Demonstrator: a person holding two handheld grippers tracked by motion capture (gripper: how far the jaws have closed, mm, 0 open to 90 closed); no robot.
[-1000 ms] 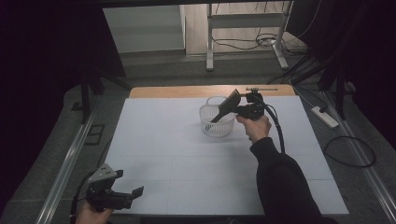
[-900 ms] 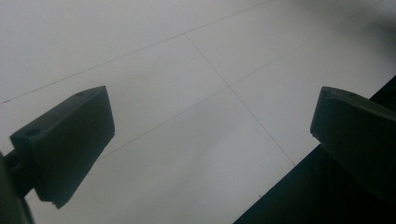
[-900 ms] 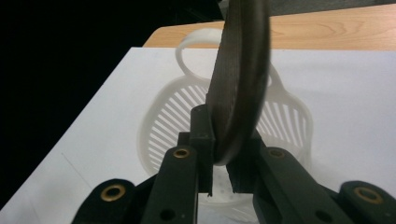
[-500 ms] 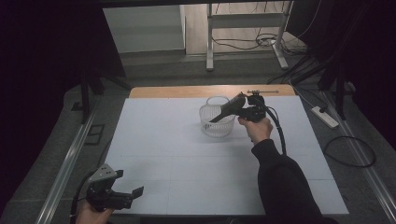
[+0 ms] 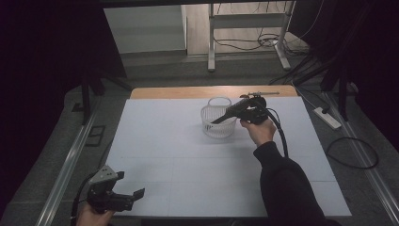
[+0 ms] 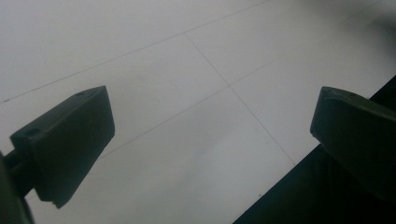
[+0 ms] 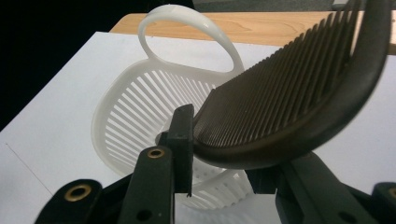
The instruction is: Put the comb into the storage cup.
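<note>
The right tool (image 7: 224, 154) — jaws just easing apart — loosely bracketed a dark comb (image 7: 299, 102) over the white basket (image 7: 135, 112); the left tool (image 6: 210, 140) stood spread above the surface (image 6: 187, 60).

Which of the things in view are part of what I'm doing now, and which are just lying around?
In the job:
- black comb, between the right gripper's jaws, which have just been opening
- white slotted basket, under the comb

Lying about:
- left gripper, open, at the table's near corner
- power strip and cables on the floor
</note>
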